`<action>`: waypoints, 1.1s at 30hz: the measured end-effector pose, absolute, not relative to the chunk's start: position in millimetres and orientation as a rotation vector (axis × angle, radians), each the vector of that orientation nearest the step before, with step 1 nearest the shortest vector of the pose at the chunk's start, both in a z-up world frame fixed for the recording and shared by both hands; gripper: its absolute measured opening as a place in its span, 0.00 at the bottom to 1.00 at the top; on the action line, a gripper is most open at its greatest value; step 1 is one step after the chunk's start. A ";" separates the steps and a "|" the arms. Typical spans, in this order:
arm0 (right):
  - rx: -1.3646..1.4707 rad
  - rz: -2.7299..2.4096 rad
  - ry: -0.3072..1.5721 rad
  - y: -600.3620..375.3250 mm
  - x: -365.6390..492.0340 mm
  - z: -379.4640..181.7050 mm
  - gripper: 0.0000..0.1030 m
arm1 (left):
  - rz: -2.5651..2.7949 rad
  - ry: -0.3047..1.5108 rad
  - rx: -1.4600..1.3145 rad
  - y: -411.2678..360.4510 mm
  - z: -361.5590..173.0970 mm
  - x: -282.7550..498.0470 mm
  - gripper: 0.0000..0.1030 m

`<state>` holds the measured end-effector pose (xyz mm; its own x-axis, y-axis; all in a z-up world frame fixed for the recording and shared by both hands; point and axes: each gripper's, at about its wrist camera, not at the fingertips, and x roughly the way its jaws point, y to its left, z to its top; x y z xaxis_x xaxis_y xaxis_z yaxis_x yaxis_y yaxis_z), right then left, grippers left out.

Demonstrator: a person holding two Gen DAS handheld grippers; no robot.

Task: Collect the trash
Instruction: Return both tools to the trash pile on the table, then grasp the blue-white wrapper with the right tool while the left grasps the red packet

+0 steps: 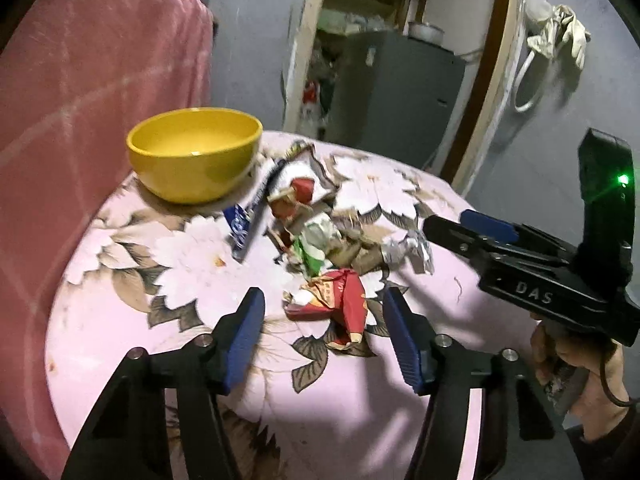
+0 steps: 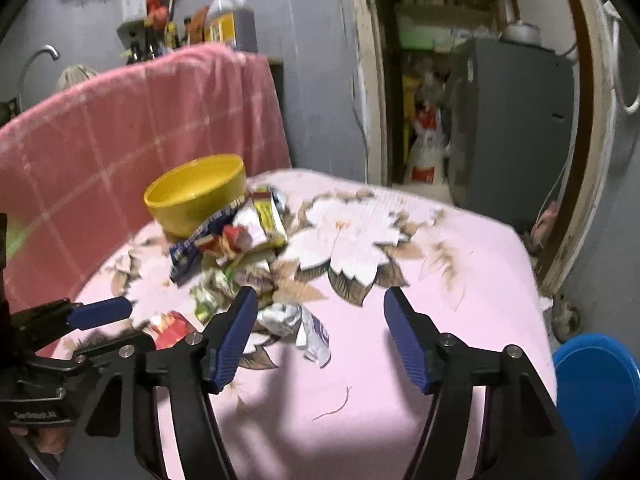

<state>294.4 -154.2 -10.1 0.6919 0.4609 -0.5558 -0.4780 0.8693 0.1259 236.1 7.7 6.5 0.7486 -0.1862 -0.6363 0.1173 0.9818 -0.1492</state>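
A pile of crumpled wrappers point(image 1: 304, 224) point(image 2: 232, 248) lies on the pink floral tablecloth point(image 1: 352, 420) point(image 2: 460, 280), beside a yellow bowl point(image 1: 194, 152) point(image 2: 196, 192). At the pile's near edge is a red wrapper point(image 1: 340, 304) point(image 2: 172, 328). My left gripper point(image 1: 324, 320) point(image 2: 116, 328) stands open, one finger on each side of this wrapper and clear of it. A silver-white wrapper point(image 1: 404, 252) point(image 2: 296, 324) lies at the pile's right end. My right gripper point(image 2: 320, 320) point(image 1: 452, 228) is open around it, and its left pad is close to the wrapper.
A pink checked towel point(image 1: 100, 100) point(image 2: 120, 128) hangs behind the bowl on the left. A blue tub point(image 2: 596, 392) stands below the table's right edge. Beyond the table, a doorway shows a grey cabinet point(image 1: 396, 92). A person's hand point(image 1: 568, 360) holds the right gripper.
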 end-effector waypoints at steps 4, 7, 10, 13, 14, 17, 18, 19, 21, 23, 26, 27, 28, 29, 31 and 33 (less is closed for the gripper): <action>-0.015 0.552 0.682 -149.9 306.0 -17.5 0.60 | -0.171 0.751 -0.117 7.4 2.9 247.3 0.50; 0.013 0.569 0.735 -149.6 314.8 -22.8 0.59 | -0.182 0.774 -0.130 9.9 2.0 255.5 0.43; 0.047 0.601 0.787 -149.1 321.1 -28.3 0.57 | -0.196 0.804 -0.147 11.4 -2.0 262.9 0.39; 0.059 0.622 0.817 -147.4 322.6 -32.4 0.50 | -0.204 0.809 -0.163 13.9 -2.8 264.2 0.36; 0.051 0.629 0.831 -144.9 322.2 -34.3 0.46 | -0.204 0.814 -0.167 14.1 -3.7 265.1 0.35; 0.014 0.636 0.833 -139.2 317.8 -35.4 0.36 | -0.207 0.822 -0.175 14.2 -4.2 265.8 0.32; 0.005 0.634 0.830 -137.8 316.5 -35.8 0.35 | -0.208 0.823 -0.171 13.4 -4.1 265.7 0.32; -0.005 0.626 0.824 -137.2 314.5 -35.5 0.34 | -0.209 0.824 -0.165 12.2 -3.8 265.4 0.31; -0.012 0.622 0.815 -137.1 312.5 -35.3 0.27 | -0.210 0.824 -0.152 9.2 -3.1 264.2 0.30; -0.020 0.620 0.811 -137.5 310.5 -35.9 0.25 | -0.208 0.823 -0.148 6.9 -2.9 264.3 0.28; -0.030 0.611 0.780 -139.9 304.6 -32.9 0.23 | -0.200 0.809 -0.155 6.1 0.3 261.8 0.27; -0.030 0.610 0.770 -140.4 303.8 -32.0 0.23 | -0.197 0.799 -0.155 5.7 1.8 260.7 0.27; -0.027 0.608 0.754 -142.1 301.5 -30.2 0.23 | -0.194 0.786 -0.155 5.2 4.0 258.9 0.25; -0.023 0.605 0.734 -144.3 298.8 -27.7 0.23 | -0.189 0.773 -0.153 4.6 6.4 256.8 0.21; -0.018 0.599 0.692 -148.9 293.1 -22.7 0.23 | -0.179 0.750 -0.137 1.9 11.6 254.2 0.02; -0.010 0.587 0.642 -153.5 287.6 -16.0 0.23 | -0.176 0.721 -0.136 -0.1 17.5 252.0 0.02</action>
<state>287.6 -153.5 -16.0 0.6452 0.5124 -0.5668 -0.5185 0.8385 0.1678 252.0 -0.1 17.5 0.7374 -0.2061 -0.6432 0.1129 0.9765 -0.1835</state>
